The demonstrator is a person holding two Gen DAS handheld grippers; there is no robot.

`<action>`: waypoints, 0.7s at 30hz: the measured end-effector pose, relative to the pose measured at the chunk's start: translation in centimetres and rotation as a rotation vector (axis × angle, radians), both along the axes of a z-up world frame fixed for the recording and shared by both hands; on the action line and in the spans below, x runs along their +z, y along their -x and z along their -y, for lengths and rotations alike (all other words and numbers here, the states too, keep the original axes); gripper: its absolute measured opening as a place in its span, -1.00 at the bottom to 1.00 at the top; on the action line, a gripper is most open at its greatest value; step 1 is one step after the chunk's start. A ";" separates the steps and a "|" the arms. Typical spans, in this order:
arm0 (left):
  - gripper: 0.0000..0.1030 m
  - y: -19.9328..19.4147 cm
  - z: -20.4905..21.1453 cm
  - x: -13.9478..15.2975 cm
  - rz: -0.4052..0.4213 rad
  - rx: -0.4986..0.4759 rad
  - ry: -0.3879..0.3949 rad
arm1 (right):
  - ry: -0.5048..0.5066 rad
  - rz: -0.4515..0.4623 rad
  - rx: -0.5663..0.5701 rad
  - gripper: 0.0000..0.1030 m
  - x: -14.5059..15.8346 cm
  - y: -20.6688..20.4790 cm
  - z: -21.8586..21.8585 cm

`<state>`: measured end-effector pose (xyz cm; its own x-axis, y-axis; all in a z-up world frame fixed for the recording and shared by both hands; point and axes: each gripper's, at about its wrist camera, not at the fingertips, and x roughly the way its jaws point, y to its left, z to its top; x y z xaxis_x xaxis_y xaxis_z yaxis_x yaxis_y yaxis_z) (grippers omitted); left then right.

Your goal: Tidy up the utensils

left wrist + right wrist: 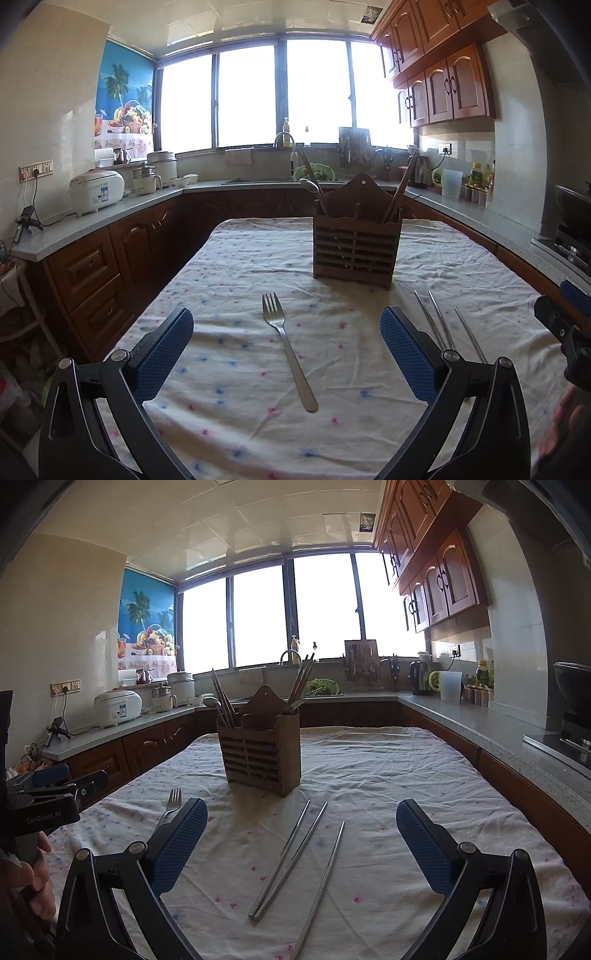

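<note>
A steel fork (289, 347) lies on the cloth-covered table (236, 266), tines away from me, between the fingers of my open left gripper (287, 338), which hovers over it with nothing held. Three metal chopsticks (295, 860) lie side by side under my open right gripper (302, 825); in the left wrist view the chopsticks (443, 325) show past the right finger. A wooden slatted utensil holder (356, 243) stands mid-table with chopsticks and a spoon in it; the right wrist view shows the holder (260, 753) and, behind the left finger, the fork (170, 806).
Grey countertops (110, 218) with dark wood cabinets run around the table on three sides. A rice cooker (98, 190), sink (288, 177), kettle (421, 677) and stove (569, 734) stand on them. A hand (29, 878) holds the left gripper's body (40, 797).
</note>
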<state>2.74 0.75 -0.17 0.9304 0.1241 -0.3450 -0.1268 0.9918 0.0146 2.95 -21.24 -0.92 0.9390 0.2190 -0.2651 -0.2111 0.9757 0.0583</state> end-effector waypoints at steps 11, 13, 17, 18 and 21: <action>1.00 0.3 -0.1 0.2 -0.001 0.030 -0.017 | 0.003 0.003 -0.002 1.00 0.1 0.5 0.0; 1.00 0.3 -0.1 0.2 0.002 0.035 -0.019 | -0.001 0.000 -0.002 1.00 0.1 0.5 0.0; 1.00 0.4 -0.1 0.2 -0.002 0.037 -0.020 | -0.007 0.004 0.000 1.00 0.3 0.6 0.0; 1.00 0.3 -0.2 0.2 -0.006 0.033 -0.020 | -0.007 0.005 0.000 1.00 0.4 0.6 0.1; 1.00 0.3 -0.2 0.1 -0.009 0.030 -0.022 | -0.007 0.008 0.000 1.00 0.4 0.7 0.1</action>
